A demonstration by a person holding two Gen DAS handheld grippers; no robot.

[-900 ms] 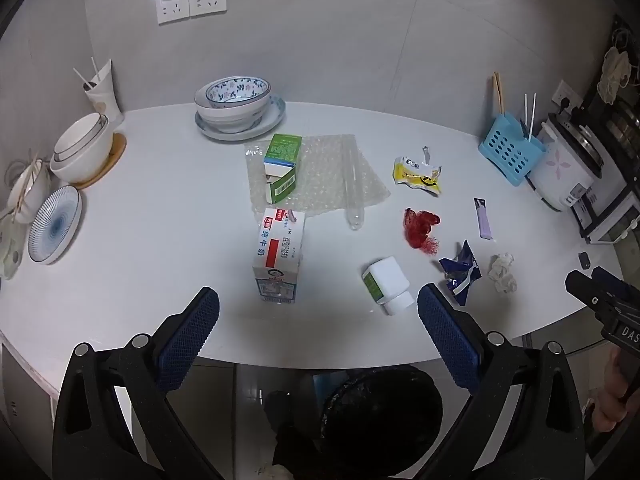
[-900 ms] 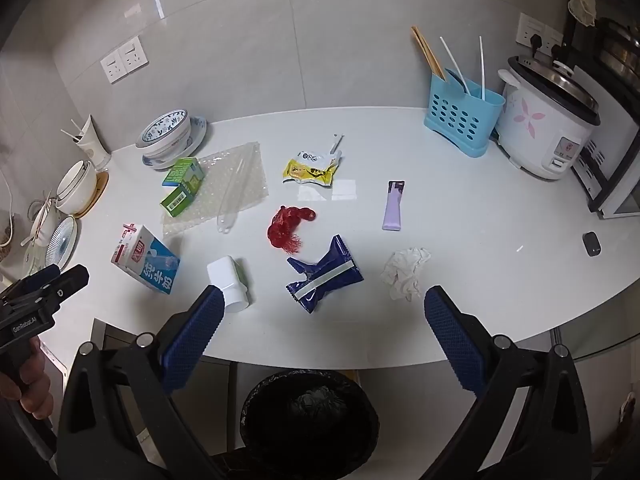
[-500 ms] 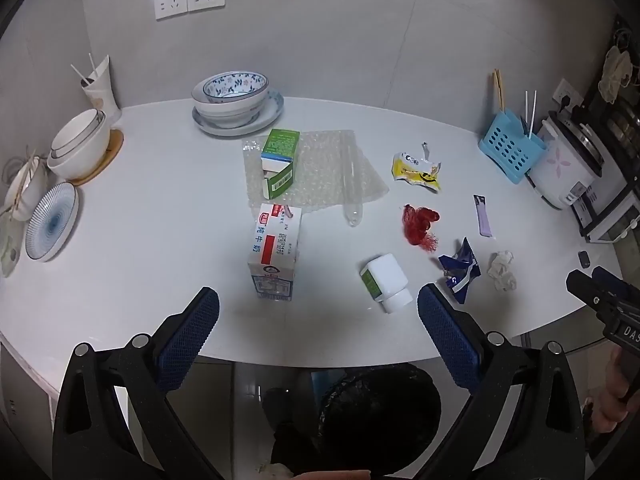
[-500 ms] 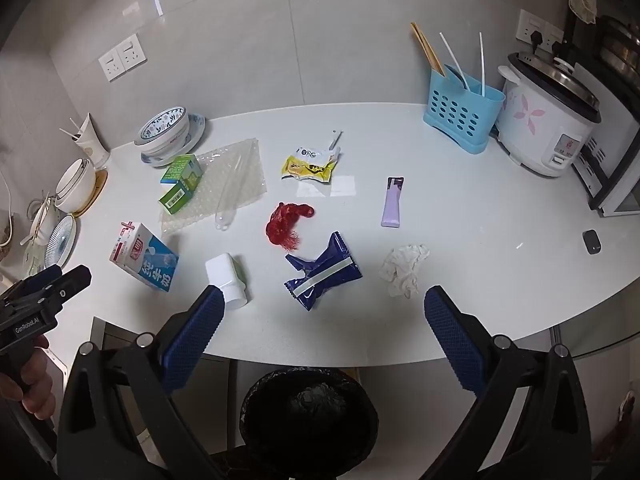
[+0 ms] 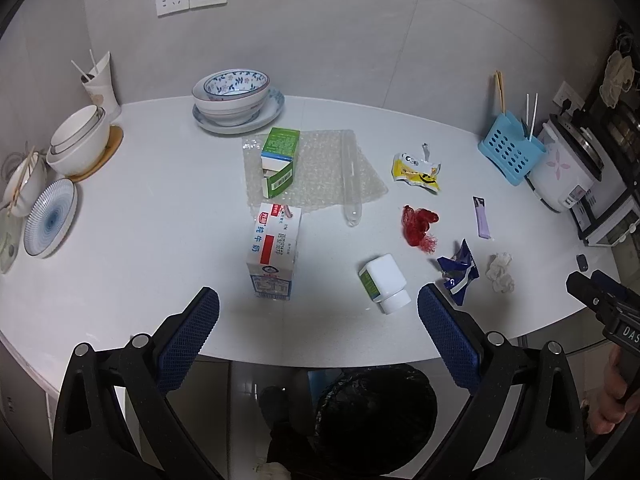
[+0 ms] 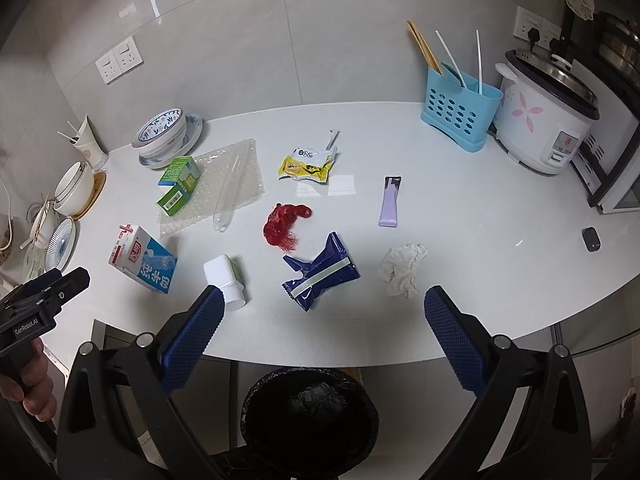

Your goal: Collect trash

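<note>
Trash lies on the white table: a milk carton, a white bottle, a green box on bubble wrap, red netting, a blue wrapper, a crumpled tissue, a yellow packet and a purple tube. A black-lined bin stands under the front edge. My left gripper is open and empty, just short of the carton. My right gripper is open and empty before the blue wrapper.
Stacked bowls and plates stand at the back, more bowls and a blue-patterned plate at the left. A blue utensil caddy and a rice cooker stand at the right.
The left gripper has moved slightly forward and left, so the table items have shifted a little down and right in its view. The right gripper has edged forward. Nothing was grasped.
</note>
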